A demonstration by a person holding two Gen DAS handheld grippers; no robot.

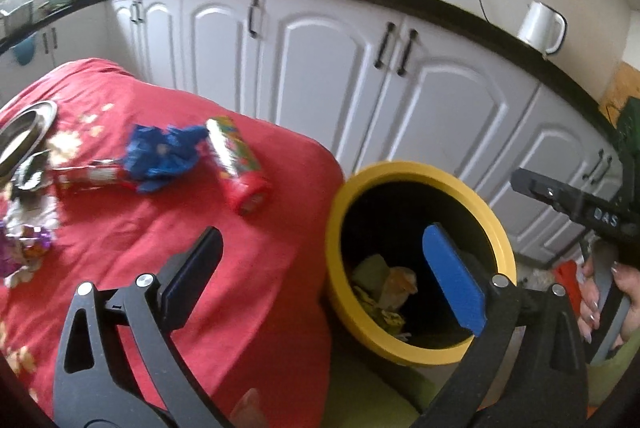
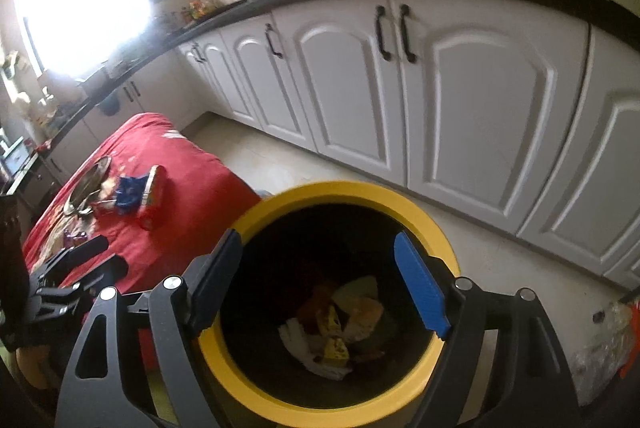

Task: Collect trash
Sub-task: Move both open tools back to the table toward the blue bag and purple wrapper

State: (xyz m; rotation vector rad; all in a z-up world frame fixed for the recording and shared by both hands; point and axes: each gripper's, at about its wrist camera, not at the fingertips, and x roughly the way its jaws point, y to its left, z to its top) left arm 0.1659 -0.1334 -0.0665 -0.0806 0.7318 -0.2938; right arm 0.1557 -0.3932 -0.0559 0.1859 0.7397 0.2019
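Observation:
A yellow-rimmed bin (image 1: 340, 204) (image 2: 344, 196) stands beside the red-clothed table (image 1: 168, 260) (image 2: 192, 172), with several wrappers (image 2: 340, 324) lying inside. On the table lie a red tube-shaped packet (image 1: 236, 164) (image 2: 154, 200), a crumpled blue wrapper (image 1: 164, 156) (image 2: 128, 194), a red-and-white wrapper (image 1: 92, 176) and purple foil trash (image 1: 28, 244). My left gripper (image 1: 324, 280) is open and empty, over the table edge and bin; it also shows in the right wrist view (image 2: 100, 256). My right gripper (image 2: 320, 288) is open and empty, directly above the bin mouth.
A steel plate (image 1: 24, 136) (image 2: 90, 176) sits at the table's far left. White cabinets (image 1: 328, 80) under a black counter run behind, with a white kettle (image 1: 542, 26) on top. The right hand-held gripper body (image 1: 580, 212) is beside the bin.

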